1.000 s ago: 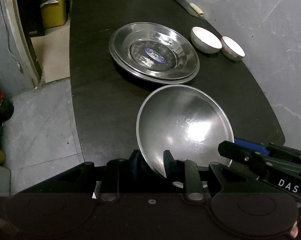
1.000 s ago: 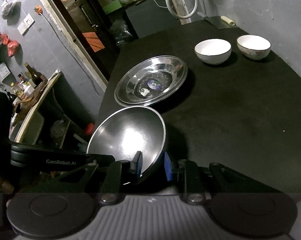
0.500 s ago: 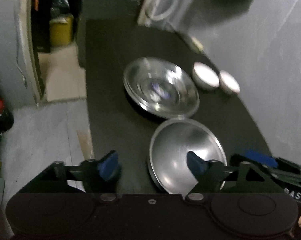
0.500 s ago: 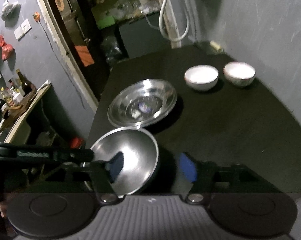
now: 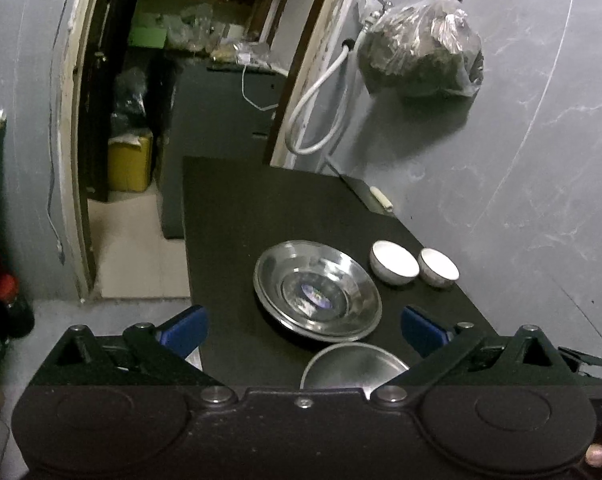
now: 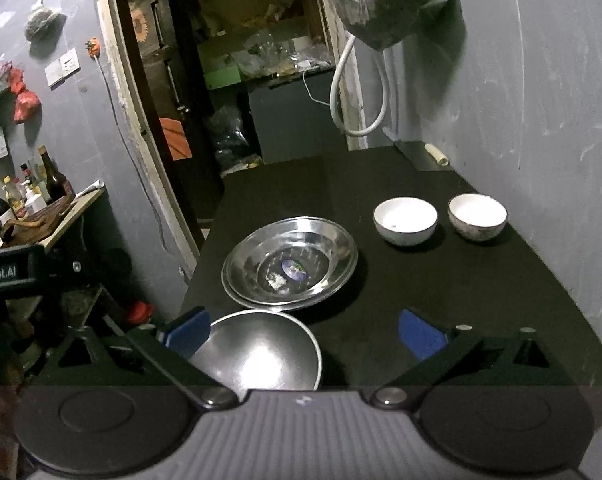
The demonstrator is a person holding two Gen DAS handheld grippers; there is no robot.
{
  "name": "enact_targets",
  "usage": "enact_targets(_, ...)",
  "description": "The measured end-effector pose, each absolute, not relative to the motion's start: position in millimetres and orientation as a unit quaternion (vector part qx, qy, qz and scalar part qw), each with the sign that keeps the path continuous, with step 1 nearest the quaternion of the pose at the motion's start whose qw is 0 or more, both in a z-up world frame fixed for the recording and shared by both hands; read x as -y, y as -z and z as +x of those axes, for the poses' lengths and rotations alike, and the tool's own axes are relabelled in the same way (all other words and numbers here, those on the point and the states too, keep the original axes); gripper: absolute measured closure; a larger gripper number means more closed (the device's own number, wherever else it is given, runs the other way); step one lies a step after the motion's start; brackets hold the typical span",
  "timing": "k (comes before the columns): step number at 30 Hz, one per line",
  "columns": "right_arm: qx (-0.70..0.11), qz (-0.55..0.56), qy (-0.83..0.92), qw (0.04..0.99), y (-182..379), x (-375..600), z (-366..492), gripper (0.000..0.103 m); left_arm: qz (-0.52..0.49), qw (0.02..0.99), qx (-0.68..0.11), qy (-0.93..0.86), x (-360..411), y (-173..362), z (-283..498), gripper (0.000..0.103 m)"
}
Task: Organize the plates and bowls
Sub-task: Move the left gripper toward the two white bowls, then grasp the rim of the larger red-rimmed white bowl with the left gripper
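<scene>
1. The black table (image 6: 481,304) stands against a grey wall, and an open doorway is past its far end.
2. Two shiny metal plates (image 6: 291,266) lie stacked one on the other, near the middle of the table and close to its left edge.
3. The top plate has a small blue sticker (image 6: 294,269) in its middle.
4. A round metal bowl (image 6: 261,354) sits on the table at the near edge, just in front of the plates. It looks just apart from them.
5. Two white bowls (image 6: 405,220) (image 6: 477,216) sit side by side near the right edge, by the wall. They are well apart from the metal bowl.
6. The left gripper (image 5: 303,330) has just been opening its jaws, and they now stand wide apart. Its blue pads (image 5: 185,328) touch nothing. The metal bowl (image 5: 353,366) lies low between them, free on the table.
7. The right gripper (image 6: 305,332) has also just been opening its jaws, and they are wide too. It holds nothing. The metal bowl sits just beside its left blue pad (image 6: 189,334).
8. A plastic bag (image 5: 421,60) full of dark stuff hangs on the wall above the far end of the table.
9. A white hose (image 6: 355,92) hangs in a loop under the bag.
10. Bottles (image 6: 41,192) stand on a wooden shelf far off to the left.
</scene>
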State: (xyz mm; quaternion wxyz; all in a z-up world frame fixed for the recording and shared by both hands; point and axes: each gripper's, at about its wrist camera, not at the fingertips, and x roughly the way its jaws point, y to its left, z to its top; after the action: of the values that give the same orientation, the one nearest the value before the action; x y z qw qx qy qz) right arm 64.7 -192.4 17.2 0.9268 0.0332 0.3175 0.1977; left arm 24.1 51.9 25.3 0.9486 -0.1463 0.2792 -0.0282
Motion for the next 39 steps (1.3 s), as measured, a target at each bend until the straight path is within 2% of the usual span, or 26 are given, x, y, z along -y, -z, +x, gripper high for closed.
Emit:
enact_targets(10, -0.316, 0.037, -0.161, 0.934, -5.6, 228.9, 89.1, 0.000, -0.129, 0.951, -0.280, 0.012, -34.1, -31.3, 72.3, 0.001)
enact_targets(17, -0.316, 0.053, -0.130, 0.938, 9.0, 280.5, 149.0, 0.000, -0.126, 0.934, -0.333, 0.026, -0.5, -24.4, 163.6, 0.001)
enact_targets(25, -0.318, 0.059, -0.135, 0.936, 19.3, 311.5, 216.8, 0.000, -0.059, 0.930, -0.359, 0.052, 57.4, -21.5, 261.9, 0.001)
enact_targets(30, -0.336, 0.114, -0.161, 0.921, 28.1, 322.0, 245.4, 0.000, -0.022, 0.922, -0.382, 0.064, 85.9, -9.3, 304.9, 0.001)
enact_targets(32, -0.343, 0.127, -0.166, 0.916, 34.5, 321.1, 256.6, 0.002, 0.002, 0.915, -0.398, 0.068, 95.6, 1.0, 321.1, 0.001)
enact_targets(37, -0.370, 0.137, -0.180, 0.901, 50.5, 306.8, 285.8, 0.020, 0.065, 0.890, -0.446, 0.070, 108.7, 24.9, 349.6, 0.001)
enact_targets(39, -0.378, 0.141, -0.181, 0.897, 55.4, 300.6, 292.7, 0.023, 0.068, 0.888, -0.449, 0.071, 108.8, 29.7, 354.3, 0.004)
